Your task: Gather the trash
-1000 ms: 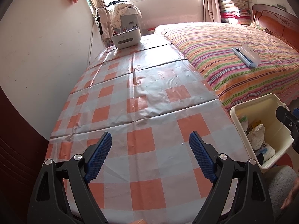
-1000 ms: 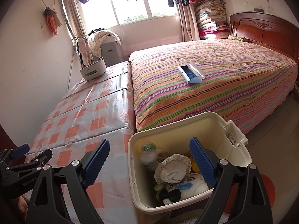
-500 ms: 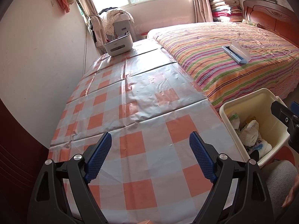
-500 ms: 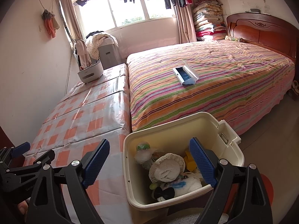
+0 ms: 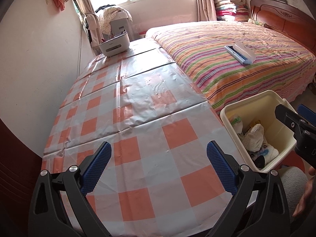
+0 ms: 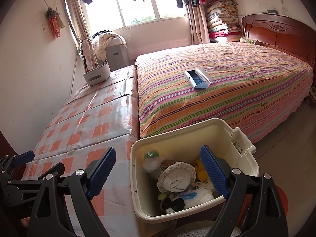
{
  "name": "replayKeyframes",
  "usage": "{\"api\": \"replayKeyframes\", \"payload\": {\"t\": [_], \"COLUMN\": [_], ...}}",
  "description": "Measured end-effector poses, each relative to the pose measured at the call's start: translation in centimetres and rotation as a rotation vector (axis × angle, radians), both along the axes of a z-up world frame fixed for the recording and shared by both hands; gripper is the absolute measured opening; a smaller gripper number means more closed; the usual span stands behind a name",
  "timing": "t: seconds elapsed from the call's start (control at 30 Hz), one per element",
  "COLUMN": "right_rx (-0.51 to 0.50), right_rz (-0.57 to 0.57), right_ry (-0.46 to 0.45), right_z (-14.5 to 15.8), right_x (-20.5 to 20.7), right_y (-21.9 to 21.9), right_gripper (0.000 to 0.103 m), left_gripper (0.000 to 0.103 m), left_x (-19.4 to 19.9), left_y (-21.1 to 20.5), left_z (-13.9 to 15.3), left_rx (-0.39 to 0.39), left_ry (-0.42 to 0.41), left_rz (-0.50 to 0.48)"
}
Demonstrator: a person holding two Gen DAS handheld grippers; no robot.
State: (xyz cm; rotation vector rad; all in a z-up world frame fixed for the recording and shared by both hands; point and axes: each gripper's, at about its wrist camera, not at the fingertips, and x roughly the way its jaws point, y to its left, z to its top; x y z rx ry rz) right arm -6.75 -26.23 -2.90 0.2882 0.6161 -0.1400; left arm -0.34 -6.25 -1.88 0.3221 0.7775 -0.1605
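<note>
A: Trash bin (image 6: 244, 159), cream plastic, stands on the floor between the striped bed (image 6: 227, 83) and the checked table (image 5: 138, 130), already piled with rags and wrappers.

B: We see nothing loose on the tablecloth. Only the white caddy (image 5: 114, 44) sits at its far end.

A: Our left gripper (image 5: 159, 164) has just been opening its jaws; they gape wide over the cloth, empty.

B: Our right gripper (image 6: 158, 171) hangs wide too, holding nothing, one finger above the bin.

A: Best, we judge, to scan the table before closing on anything.
</note>
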Motion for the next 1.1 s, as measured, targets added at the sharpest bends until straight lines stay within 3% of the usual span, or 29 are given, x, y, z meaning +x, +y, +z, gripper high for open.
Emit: {"api": "replayKeyframes", "payload": {"t": [0.4, 1.1], "right_rx": [0.006, -0.002], "right_rz": [-0.018, -0.02], "right_ry": [-0.006, -0.002], "right_z": [-0.05, -0.11], "right_x": [-0.44, -0.64], "right_y": [-0.41, -0.14], "right_gripper": [0.085, 0.085], "left_gripper": [0.096, 0.096], "left_x": [-0.5, -0.77], "left_y": [-0.45, -0.38], "left_z": [-0.04, 0.02], "left_rx": [0.026, 0.004], "left_ry": [-0.015, -0.022], "left_rz": [-0.003, -0.01]}}
